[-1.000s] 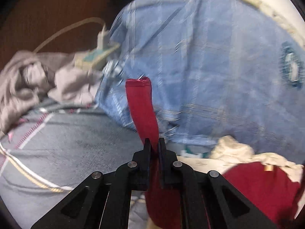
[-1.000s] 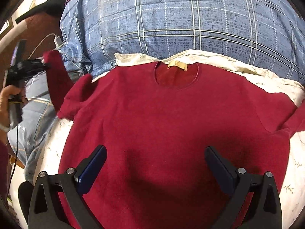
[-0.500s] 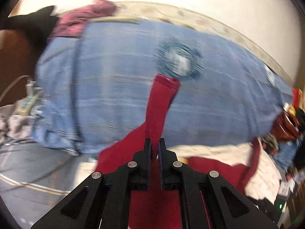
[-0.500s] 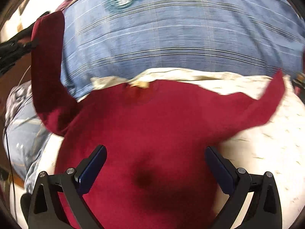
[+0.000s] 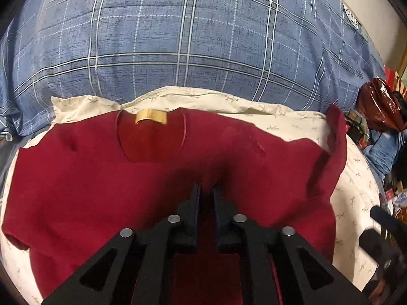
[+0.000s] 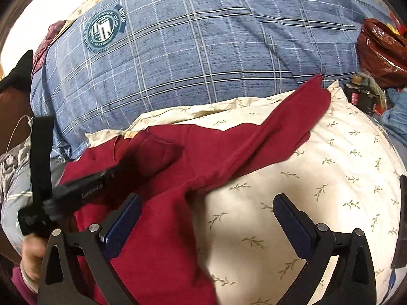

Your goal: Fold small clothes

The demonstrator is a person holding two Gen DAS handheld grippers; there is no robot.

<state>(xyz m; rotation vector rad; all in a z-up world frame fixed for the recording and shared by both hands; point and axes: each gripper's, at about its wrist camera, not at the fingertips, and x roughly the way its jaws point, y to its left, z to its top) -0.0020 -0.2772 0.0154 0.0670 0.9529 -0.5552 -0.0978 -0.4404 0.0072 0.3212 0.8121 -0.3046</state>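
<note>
A dark red long-sleeved top (image 5: 89, 178) lies on a cream leaf-print pillow (image 5: 356, 198), with a tan neck label (image 5: 151, 117) at its collar. My left gripper (image 5: 206, 190) is shut on the top's left sleeve, which is laid across the chest; in the right wrist view it (image 6: 114, 171) rests over the folded sleeve (image 6: 152, 157). The right sleeve (image 6: 292, 117) stretches out to the upper right over the pillow. My right gripper (image 6: 206, 203) is open and empty, low over the top's right edge and the pillow (image 6: 330, 178).
A blue plaid duvet (image 5: 190, 38) rises behind the pillow, with a round crest (image 6: 104, 29) on it. A shiny red bag (image 6: 381, 48) and small jars (image 6: 361, 94) sit at the right. A brown bedside surface with a cable (image 6: 15, 129) is at the left.
My left gripper carried the sleeve from high on the left down and across the top's chest. My right gripper shifted right, now partly over the bare pillow.
</note>
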